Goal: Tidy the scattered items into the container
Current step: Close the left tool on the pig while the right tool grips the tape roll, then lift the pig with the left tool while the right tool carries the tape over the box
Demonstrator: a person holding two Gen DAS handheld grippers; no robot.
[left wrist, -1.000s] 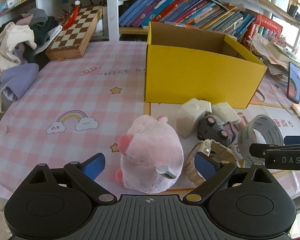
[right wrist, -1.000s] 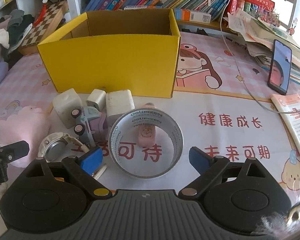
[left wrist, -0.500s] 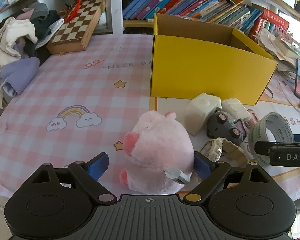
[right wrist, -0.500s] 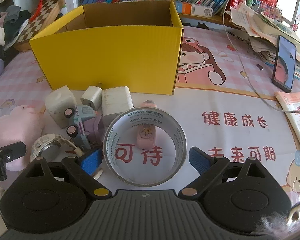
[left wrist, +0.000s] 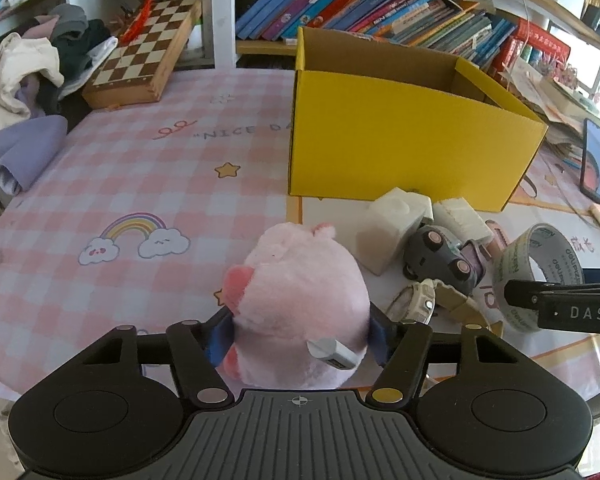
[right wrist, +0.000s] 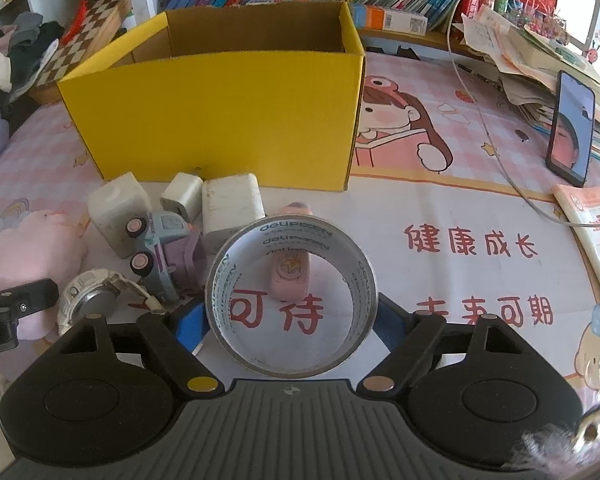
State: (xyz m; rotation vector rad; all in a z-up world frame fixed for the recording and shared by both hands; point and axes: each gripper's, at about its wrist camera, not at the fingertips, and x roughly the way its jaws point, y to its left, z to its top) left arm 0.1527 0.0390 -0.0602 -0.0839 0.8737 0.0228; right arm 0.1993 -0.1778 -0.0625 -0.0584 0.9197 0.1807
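My left gripper [left wrist: 300, 330] has just been closing, and its blue fingers [left wrist: 220, 336] now press into both sides of the pink plush pig [left wrist: 300, 300], which sits on the pink checked surface [left wrist: 140, 168] near its front edge. My right gripper [right wrist: 290, 320] has also just been closing: its fingers [right wrist: 190, 322] stand against the outer wall of the roll of clear tape [right wrist: 292, 300], grasping it where it lies flat on the surface. Seen through the roll's hole is a small pink case [right wrist: 290, 276]. Between the pig and the tape lie a toy car [right wrist: 160, 252] tipped on its side, a watch [right wrist: 92, 300] and white blocks [right wrist: 118, 212]. The yellow box [right wrist: 220, 120] stands open-topped just behind this cluster, towards the surface's far edge. A phone [right wrist: 570, 128] leans upright near the right edge.
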